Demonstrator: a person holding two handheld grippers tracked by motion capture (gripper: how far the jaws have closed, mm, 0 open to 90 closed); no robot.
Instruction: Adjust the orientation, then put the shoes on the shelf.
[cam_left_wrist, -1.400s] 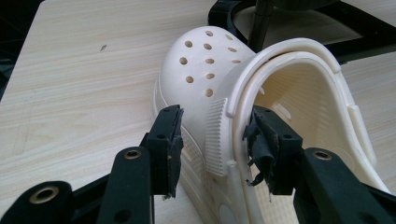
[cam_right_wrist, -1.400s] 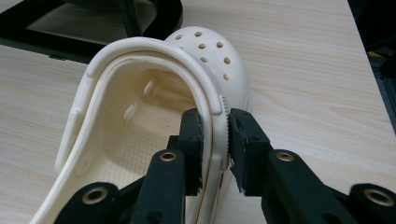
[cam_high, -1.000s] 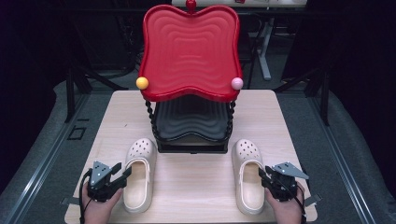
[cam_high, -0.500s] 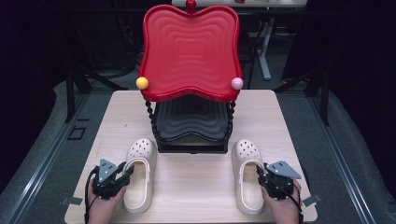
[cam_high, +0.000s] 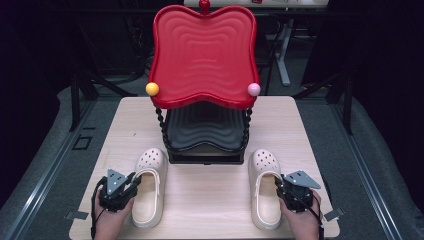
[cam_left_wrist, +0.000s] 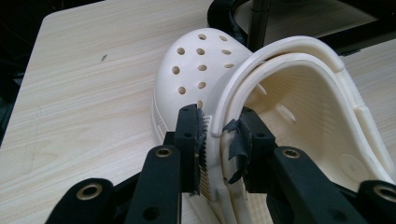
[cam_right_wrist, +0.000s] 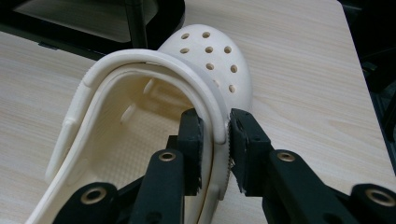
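High view: two cream clogs are being gripped on the bench (cam_high: 210, 195); the left clog (cam_high: 148, 187) is being clamped by the left claw (cam_high: 131, 182), the right clog (cam_high: 265, 188) by the right claw (cam_high: 278, 184).

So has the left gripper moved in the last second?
Yes. The left gripper has shifted right toward the black rack, onto the left clog's rim.

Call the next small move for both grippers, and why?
Probably lift both clogs straight up a little. The left gripper has its jaws either side of the left clog's wall and strap, and the right gripper likewise on the right clog. Both clogs lie flat on the table, just in front of the rack's black lower shelf.
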